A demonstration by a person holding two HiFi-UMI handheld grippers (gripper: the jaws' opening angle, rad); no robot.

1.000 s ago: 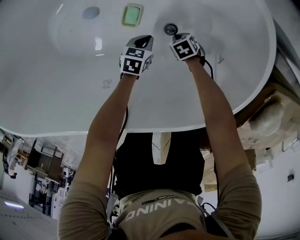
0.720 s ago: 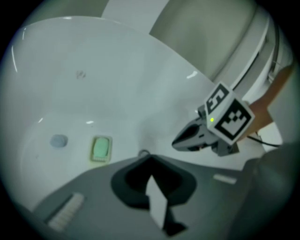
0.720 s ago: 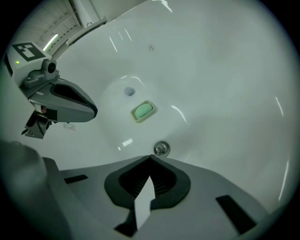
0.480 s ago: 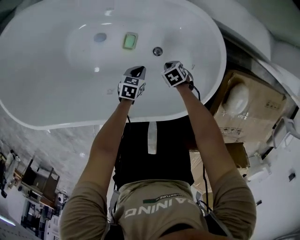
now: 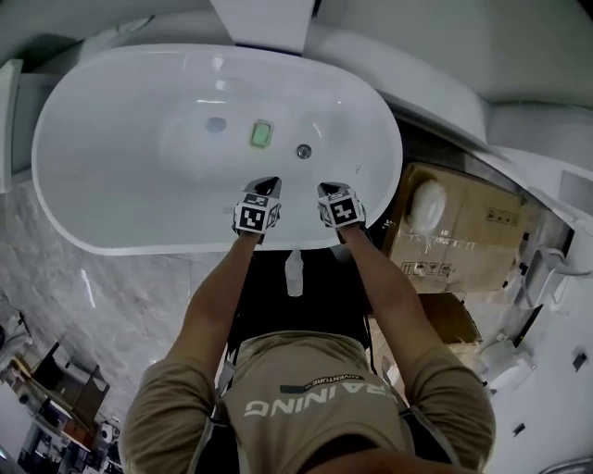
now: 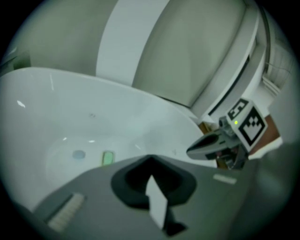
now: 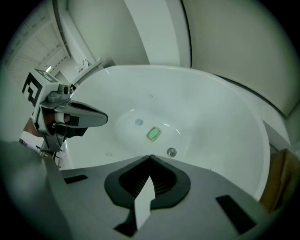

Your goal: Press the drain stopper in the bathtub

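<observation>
The white oval bathtub (image 5: 111, 218) fills the upper head view. Its round metal drain stopper (image 5: 303, 151) sits on the tub floor, beside a green rectangular piece (image 5: 262, 133) and a pale blue round spot (image 5: 216, 124). My left gripper (image 5: 266, 183) and right gripper (image 5: 328, 190) hang side by side over the tub's near side, short of the stopper, both shut and empty. In the right gripper view the stopper (image 7: 171, 152) lies just beyond my shut gripper (image 7: 150, 156). The left gripper view shows my shut gripper (image 6: 150, 157) and the green piece (image 6: 108, 158); the stopper is hidden there.
A cardboard box (image 5: 463, 231) holding a white object stands right of the tub. Another white curved fixture (image 5: 435, 83) lies behind it at the upper right. Marbled floor (image 5: 120, 287) is at the left. A white column (image 5: 259, 23) rises behind the tub.
The right gripper's tip was at the drain stopper a second ago. Both grippers have drawn back toward the tub's near rim, and the head camera has pulled away so the whole tub shows.
</observation>
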